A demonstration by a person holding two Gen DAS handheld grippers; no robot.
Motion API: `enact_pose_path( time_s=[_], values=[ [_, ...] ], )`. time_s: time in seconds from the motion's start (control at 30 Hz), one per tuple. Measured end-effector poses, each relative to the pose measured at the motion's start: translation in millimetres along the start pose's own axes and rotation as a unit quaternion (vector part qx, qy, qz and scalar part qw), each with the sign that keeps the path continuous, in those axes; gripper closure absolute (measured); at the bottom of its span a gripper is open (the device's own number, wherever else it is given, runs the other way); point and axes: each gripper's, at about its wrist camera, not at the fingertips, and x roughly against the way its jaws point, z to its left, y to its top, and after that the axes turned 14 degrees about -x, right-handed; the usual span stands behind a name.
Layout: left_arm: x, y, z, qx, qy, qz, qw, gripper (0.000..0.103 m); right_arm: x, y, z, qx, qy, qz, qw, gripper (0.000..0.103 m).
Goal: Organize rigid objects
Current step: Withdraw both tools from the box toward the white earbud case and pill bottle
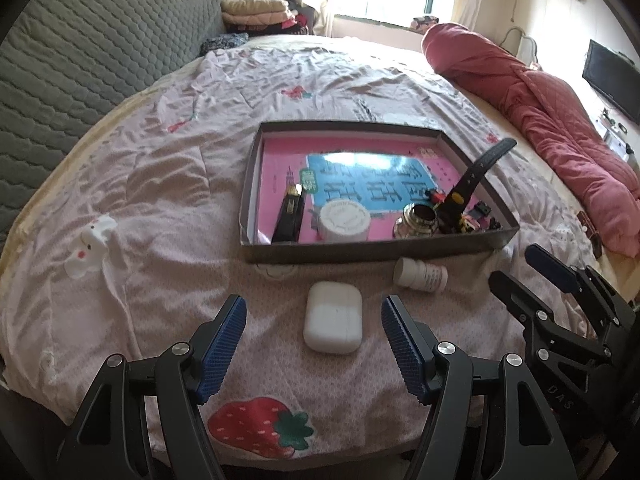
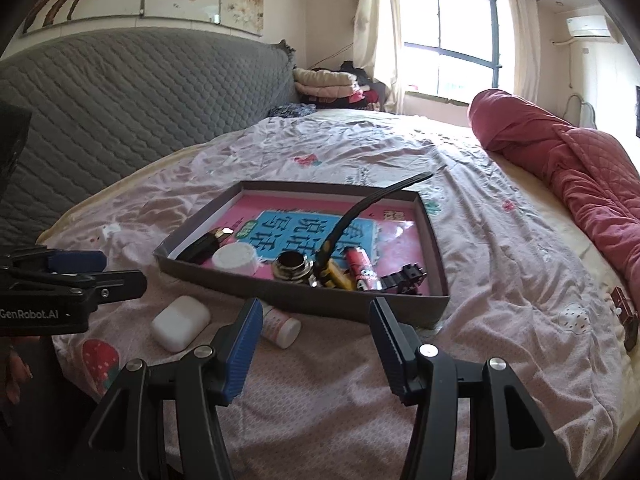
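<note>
A grey cardboard tray lies on the bed, holding a pink book, a white jar, a metal ink bottle, a black lighter, a black watch strap and small toys. A white earbud case lies in front of the tray, just ahead of my open, empty left gripper. A small white pill bottle lies on its side beside it. My right gripper is open and empty, next to the pill bottle.
A white rabbit figure lies on the sheet at left. A red quilt is piled along the right. A grey padded headboard stands at left. A small brown object lies near the bed's right edge.
</note>
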Motion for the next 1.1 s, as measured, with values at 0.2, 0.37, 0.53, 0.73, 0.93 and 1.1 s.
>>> enact_pose_path(
  time_s=[0.2,0.37,0.53,0.73,0.93,1.1],
  values=[
    [-11,-8,-4,-0.005,-0.007,0.021,0.9997,0.031,-7,-6,9,0.021,0.006,0.018,1.000,0.048],
    [-20,-12,-5,-0.005,-0.011,0.033,0.9994,0.031,-12,-11,13,0.034,0.009,0.028,0.999,0.048],
    [-31,-13,-6,-0.002,-0.015,0.043,0.9989,0.031,-19,-16,14,0.045,0.012,0.041,0.998,0.048],
    [-48,-13,-9,-0.002,-0.020,0.056,0.9982,0.031,-28,-17,13,0.048,0.019,0.047,0.998,0.048],
    [-61,-13,-6,0.006,-0.022,0.067,0.9975,0.031,-41,-16,9,0.047,0.025,0.055,0.997,0.048],
    [-71,-13,-2,0.010,-0.027,0.070,0.9971,0.031,-54,-14,7,0.056,0.034,0.062,0.996,0.048]
  ],
)
